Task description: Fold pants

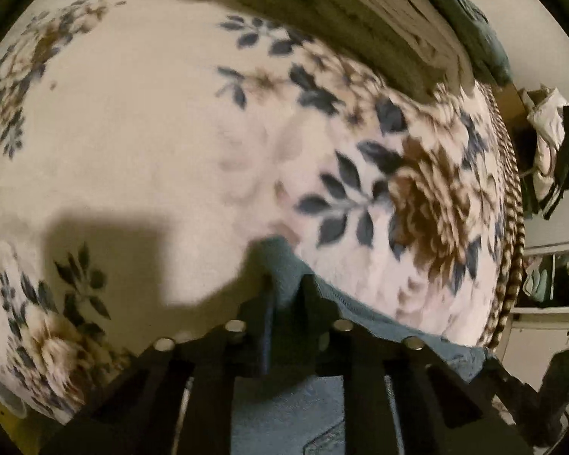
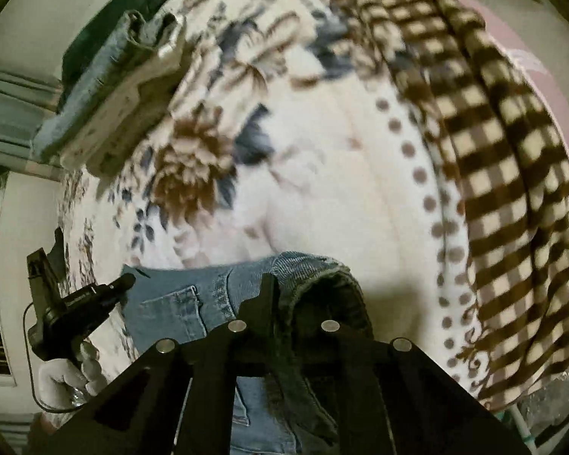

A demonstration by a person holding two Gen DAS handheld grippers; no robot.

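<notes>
pants (image 2: 178, 303): blue denim, low centre of both wrist views, lying on the floral blanket (image 1: 132, 132) on the bed; pocket stitching shows lower left of centre in the right view.
left gripper (image 1: 284, 288): you've got its jaws clenched on a denim edge, bottom centre of the left view; cloth bunches up between them.
right gripper (image 2: 288, 295): jaws clamped on a thick seamed edge, looks like the waistband, rolled over just right of the tips.
left hand (image 2: 62, 379): white glove, lower left of the right view, gripping the other tool's handle.
progress: early, my read. Both edges gripped and lifted, no finished fold visible; most of the denim is hidden under the tools, so can't tell how many layers you hold.
left to do: carry the edges over, lay flat, release, fold again.
other: checked blanket (image 2: 493, 170) at right; folded stack (image 2: 110, 98) upper left, apart from the job.
</notes>
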